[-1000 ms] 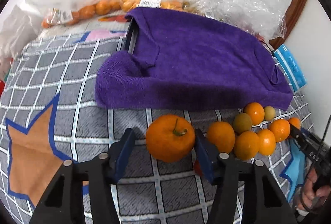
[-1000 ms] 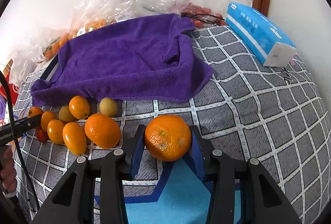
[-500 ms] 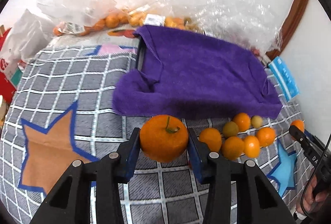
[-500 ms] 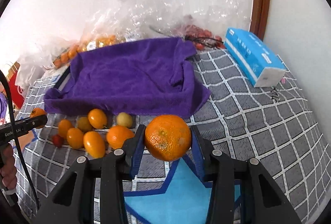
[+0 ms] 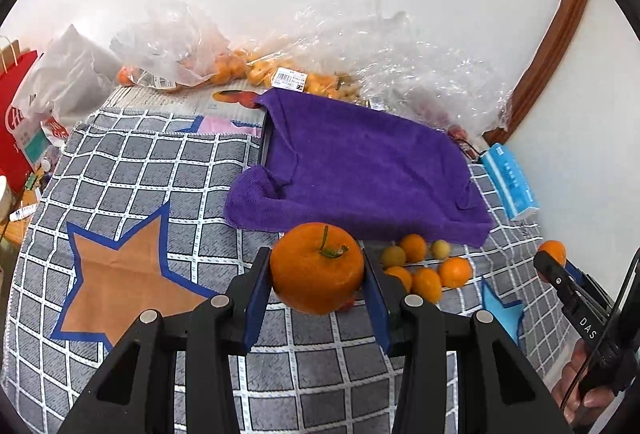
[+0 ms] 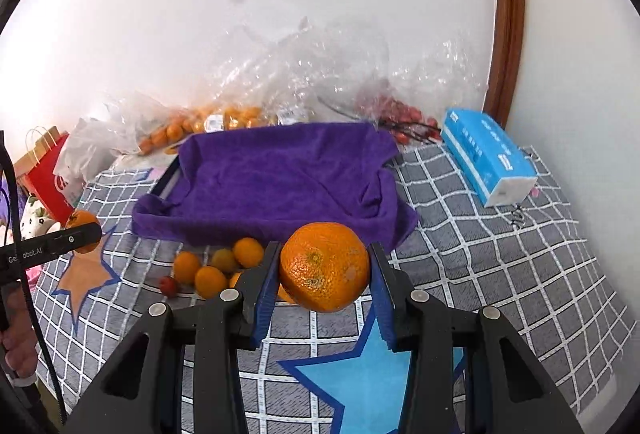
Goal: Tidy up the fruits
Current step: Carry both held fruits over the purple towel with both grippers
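My left gripper [image 5: 317, 274] is shut on an orange with a green stem [image 5: 316, 266], held above the checked cloth. My right gripper [image 6: 324, 270] is shut on another orange [image 6: 325, 266], also off the cloth. A tray draped with a purple towel [image 5: 360, 161] [image 6: 280, 173] lies just beyond both. Several small orange and greenish fruits [image 5: 416, 266] [image 6: 212, 266] lie in a cluster in front of the towel, with a small red one [image 6: 169, 285] beside them. The right gripper shows at the right edge of the left wrist view, the left gripper at the left edge of the right wrist view.
Clear plastic bags of small oranges [image 5: 240, 69] [image 6: 208, 121] and red fruit [image 6: 400, 113] lie against the back wall. A blue tissue pack [image 6: 488, 157] [image 5: 510, 181] sits right of the tray. A red paper bag [image 5: 16, 113] stands at far left.
Both grippers have risen with their oranges, so the cloth and fruit cluster look farther below. The left jaws closed onto the stemmed orange and lifted it off the cloth.
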